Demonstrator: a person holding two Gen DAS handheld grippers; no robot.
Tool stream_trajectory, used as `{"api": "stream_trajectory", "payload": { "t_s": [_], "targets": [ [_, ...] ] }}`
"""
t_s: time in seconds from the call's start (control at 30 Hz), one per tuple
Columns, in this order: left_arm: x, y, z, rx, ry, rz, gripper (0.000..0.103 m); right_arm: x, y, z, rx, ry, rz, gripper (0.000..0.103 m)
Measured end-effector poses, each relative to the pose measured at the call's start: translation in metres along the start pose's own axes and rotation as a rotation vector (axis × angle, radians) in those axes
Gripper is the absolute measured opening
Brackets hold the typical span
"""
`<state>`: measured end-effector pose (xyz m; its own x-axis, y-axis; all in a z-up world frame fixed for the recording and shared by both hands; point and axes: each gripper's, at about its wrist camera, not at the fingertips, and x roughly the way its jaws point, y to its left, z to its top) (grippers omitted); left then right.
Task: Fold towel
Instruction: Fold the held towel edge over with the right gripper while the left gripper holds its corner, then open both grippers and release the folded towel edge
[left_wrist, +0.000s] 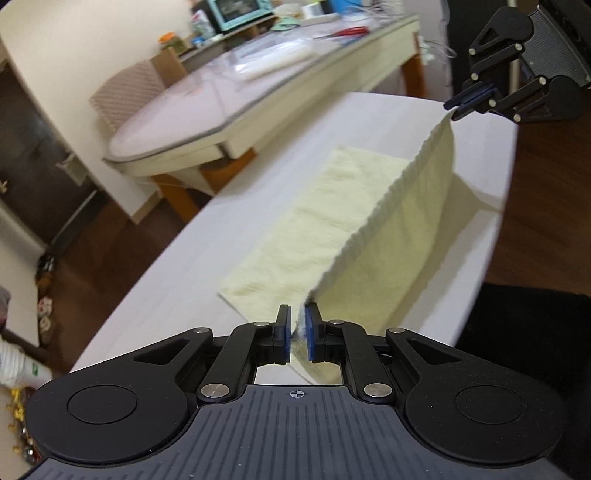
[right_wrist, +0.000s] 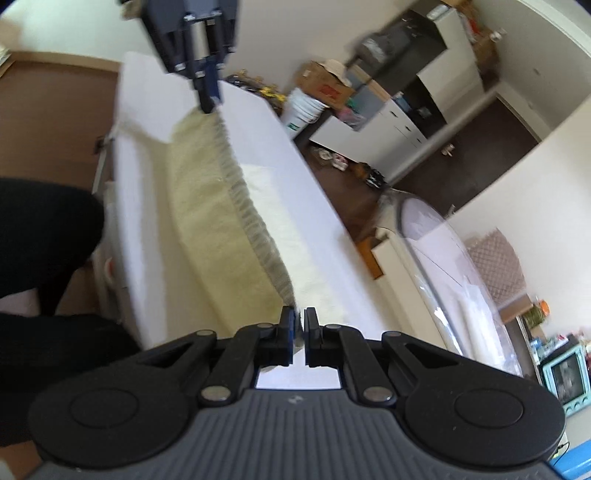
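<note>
Left wrist view: left gripper (left_wrist: 297, 325) pinches the near corner of the pale yellow towel (left_wrist: 314, 206), whose raised edge runs taut to the right gripper (left_wrist: 456, 107) clamped on the far corner, the rest lying flat on the white table (left_wrist: 177, 288), glass-topped table (left_wrist: 207, 99) beyond.

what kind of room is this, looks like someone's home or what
Most likely a lived-in home, a dining or living area. A glass-topped dining table stands beyond the white work table, a small teal toaster oven sits on a shelf, and a cardboard box and white bucket clutter the dark wood floor.
</note>
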<state>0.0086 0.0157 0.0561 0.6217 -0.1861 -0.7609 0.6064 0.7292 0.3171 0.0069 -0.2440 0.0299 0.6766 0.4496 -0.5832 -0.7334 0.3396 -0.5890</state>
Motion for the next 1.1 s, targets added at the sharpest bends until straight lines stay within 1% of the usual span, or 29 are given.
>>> {"api": "stream_trajectory", "payload": {
  "t_s": [0.13,0.2,0.4,0.53,0.73,0.9,0.93,0.97,1.03,1.1],
  "targets": [
    [0.019,0.021,0.012,-0.025,0.009,0.007,0.009,0.033,-0.024,0.008,0.038,0.019,0.013,0.006],
    [0.03,0.032,0.015,-0.041,0.015,0.005,0.009,0.046,-0.033,0.008,0.058,0.026,0.024,0.006],
    [0.063,0.063,0.024,-0.075,0.024,-0.009,0.009,0.091,-0.064,0.006,0.175,0.057,0.078,0.006],
    [0.086,0.075,0.026,-0.088,0.045,-0.018,0.009,0.111,-0.08,0.0,0.231,0.082,0.111,0.006],
    [0.108,0.075,0.021,-0.081,0.077,-0.036,0.009,0.125,-0.083,-0.009,0.288,0.111,0.141,0.006],
    [0.116,0.075,0.014,-0.083,0.094,-0.036,0.009,0.131,-0.081,-0.014,0.318,0.109,0.136,0.007],
    [0.116,0.076,0.014,-0.083,0.096,-0.033,0.009,0.132,-0.083,-0.015,0.328,0.108,0.133,0.009],
    [0.117,0.077,0.013,-0.085,0.097,-0.032,0.009,0.133,-0.084,-0.016,0.339,0.107,0.125,0.013],
    [0.119,0.078,0.011,-0.089,0.103,-0.032,0.012,0.135,-0.085,-0.017,0.351,0.11,0.12,0.015],
    [0.12,0.076,0.008,-0.075,0.107,-0.021,0.015,0.136,-0.086,-0.019,0.364,0.118,0.115,0.02]
  ]
}}
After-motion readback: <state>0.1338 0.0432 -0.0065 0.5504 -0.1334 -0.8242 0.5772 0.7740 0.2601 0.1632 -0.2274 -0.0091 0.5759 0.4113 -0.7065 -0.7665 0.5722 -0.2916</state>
